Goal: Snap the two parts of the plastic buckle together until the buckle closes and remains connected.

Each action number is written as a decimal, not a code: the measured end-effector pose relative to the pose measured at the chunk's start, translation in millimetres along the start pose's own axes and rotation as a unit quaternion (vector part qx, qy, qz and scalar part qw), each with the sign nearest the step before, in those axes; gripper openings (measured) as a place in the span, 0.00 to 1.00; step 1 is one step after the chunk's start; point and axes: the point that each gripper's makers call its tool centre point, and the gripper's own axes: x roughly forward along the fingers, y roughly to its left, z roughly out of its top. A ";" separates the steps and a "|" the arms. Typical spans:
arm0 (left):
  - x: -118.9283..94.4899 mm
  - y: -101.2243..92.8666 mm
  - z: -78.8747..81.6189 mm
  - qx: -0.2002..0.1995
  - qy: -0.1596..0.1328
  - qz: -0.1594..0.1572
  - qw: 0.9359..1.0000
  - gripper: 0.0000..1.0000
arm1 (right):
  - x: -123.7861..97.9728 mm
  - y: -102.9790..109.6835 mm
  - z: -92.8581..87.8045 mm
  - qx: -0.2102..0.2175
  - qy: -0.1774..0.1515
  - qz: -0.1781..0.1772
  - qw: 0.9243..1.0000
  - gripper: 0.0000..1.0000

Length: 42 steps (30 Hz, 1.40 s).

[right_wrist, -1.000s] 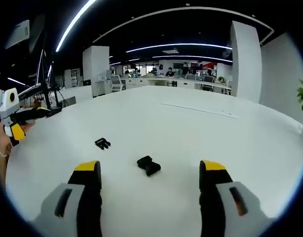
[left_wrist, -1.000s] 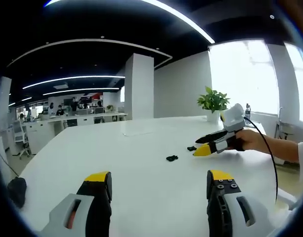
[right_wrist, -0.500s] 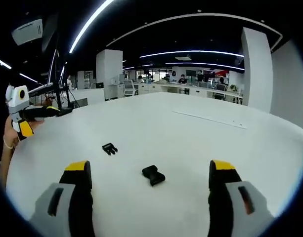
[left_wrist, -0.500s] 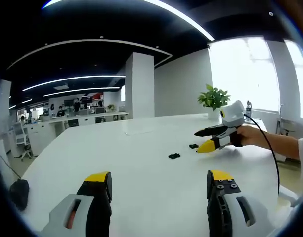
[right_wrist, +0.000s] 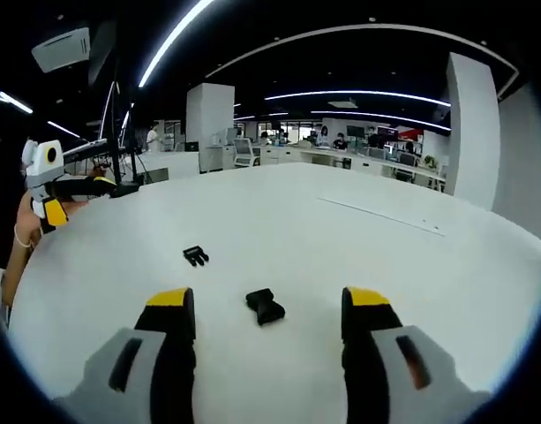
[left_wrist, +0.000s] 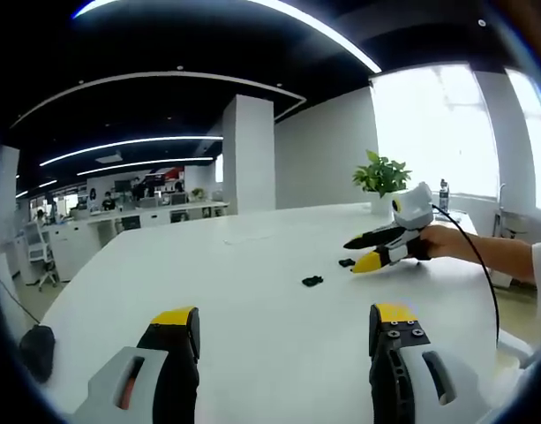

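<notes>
Left gripper view: far buckle part [left_wrist: 346, 262] indistinct.

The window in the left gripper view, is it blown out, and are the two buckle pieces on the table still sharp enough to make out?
Left gripper view: the window is washed out to white, and both buckle pieces read only as tiny dark blobs on the white table. Right gripper view: lighting is even, the nearer buckle piece looks fairly crisp between the open jaws, and fisheye bending curves the ceiling light strips.
</notes>
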 end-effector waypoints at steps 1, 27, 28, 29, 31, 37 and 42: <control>1.2 0.5 -0.7 0.001 0.002 0.000 1.000 0.79 | -0.2 0.0 -0.1 0.002 -0.001 0.000 1.000 0.64; 32.4 -11.0 -0.1 -0.006 0.006 -0.053 0.999 0.71 | -1.2 6.7 -3.1 0.010 0.002 0.012 1.000 0.51; 33.5 -11.6 1.6 -0.004 0.007 -0.053 0.999 0.71 | -1.1 6.3 -3.2 0.010 0.003 0.013 1.000 0.50; 34.1 -11.6 2.4 -0.002 0.008 -0.053 0.999 0.71 | -1.3 6.4 -3.2 0.009 0.003 0.013 1.000 0.49; 35.6 -12.2 4.7 0.001 0.009 -0.054 0.999 0.71 | -1.8 6.5 -3.8 0.009 0.005 0.012 1.000 0.47; 43.8 -13.9 8.9 0.009 0.016 -0.064 0.998 0.71 | -1.6 5.1 -5.9 0.014 0.010 0.011 1.000 0.41; 49.6 -18.0 10.8 0.000 0.017 -0.082 0.997 0.71 | -1.0 4.1 -6.1 0.013 0.011 0.012 1.000 0.34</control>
